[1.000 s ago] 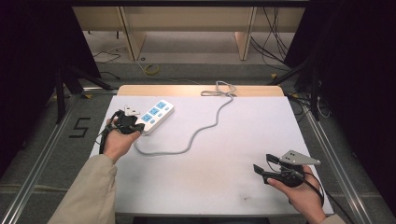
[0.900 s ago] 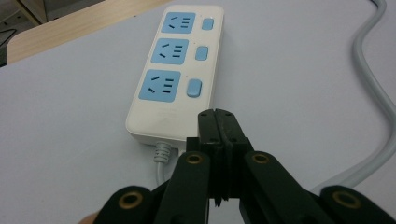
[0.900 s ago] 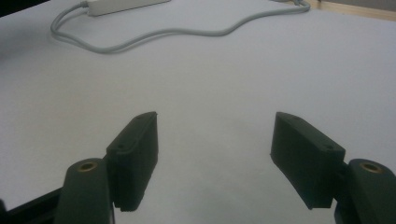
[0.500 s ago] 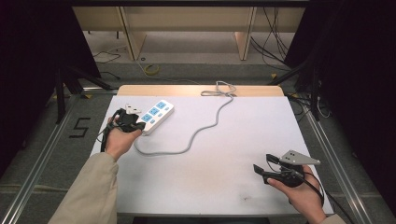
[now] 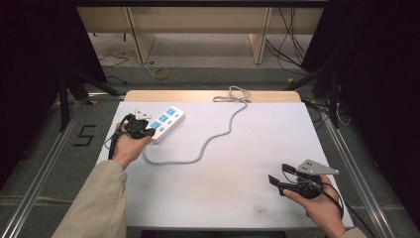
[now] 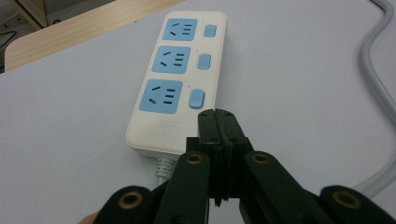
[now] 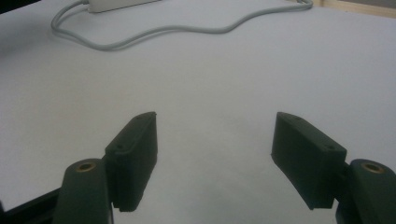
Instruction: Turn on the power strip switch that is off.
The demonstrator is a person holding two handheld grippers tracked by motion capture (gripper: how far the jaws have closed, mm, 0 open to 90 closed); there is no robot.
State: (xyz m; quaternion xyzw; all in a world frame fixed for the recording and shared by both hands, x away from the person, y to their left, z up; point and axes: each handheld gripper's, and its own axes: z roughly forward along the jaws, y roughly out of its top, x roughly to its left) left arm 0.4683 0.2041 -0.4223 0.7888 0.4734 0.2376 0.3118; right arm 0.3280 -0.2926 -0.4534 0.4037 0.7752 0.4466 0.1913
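Power strip (image 5: 165, 123) lies upper left on the desk (image 5: 257, 148). Left gripper (image 6: 218, 122): jaws pressed together, empty, tips beside the strip's cord end; its view resolves three blue sockets. Right gripper (image 7: 215, 154), lower right: jaws spread over bare desk.

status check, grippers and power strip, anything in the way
Left gripper shut, tips at power strip cord end. Right gripper open, empty. Cord loops mid-table.
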